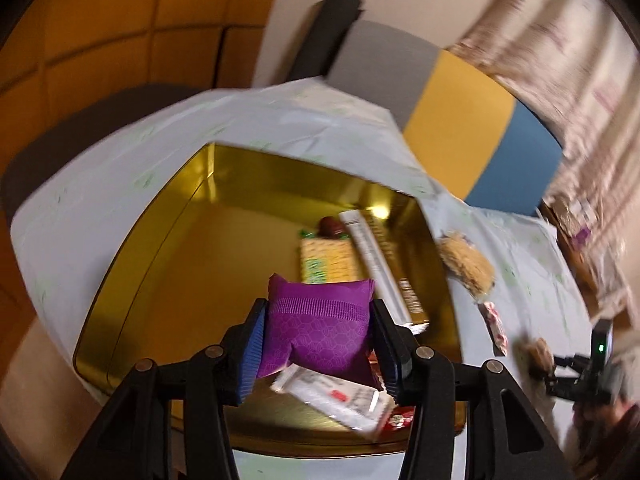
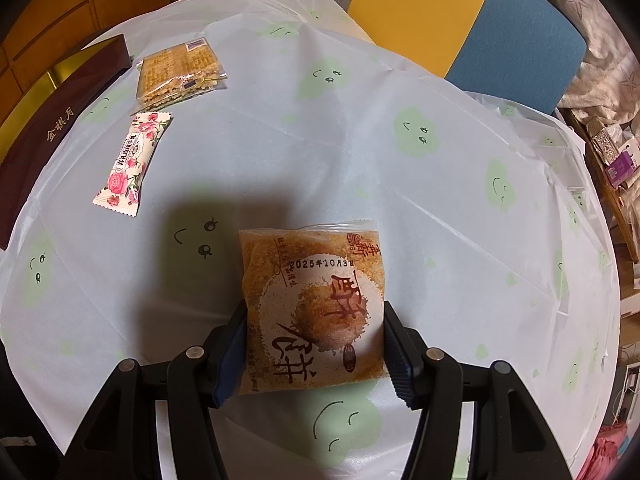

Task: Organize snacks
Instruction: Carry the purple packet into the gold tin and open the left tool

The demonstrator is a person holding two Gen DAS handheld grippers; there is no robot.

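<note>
The left wrist view was smeared by motion, so print on the packets in the gold tin (image 1: 168,248) could not be read. The left gripper (image 1: 318,340) pinched a purple packet (image 1: 320,328) between its two pads, above the open tin. Its lower edge hid part of a white wrapper (image 1: 340,396) lying in the tin; a red corner beside that wrapper was cut off by the right finger. Farther in lay a pale green-and-cream packet (image 1: 326,256), a long white-and-gold box (image 1: 384,264) and a small dark round thing too blurred to name.

The right gripper (image 2: 316,332) pinched a clear packet holding a brown pastry (image 2: 316,304) over the white tablecloth (image 2: 320,120) printed with green smiling faces. Whether the packet's bottom rested on the cloth could not be told. Well apart, at the far left, lay a rose-printed bar (image 2: 130,160) and a packet of golden crackers (image 2: 180,72), near a dark brown lid (image 2: 60,120) at the table's edge, partly cut off.
</note>
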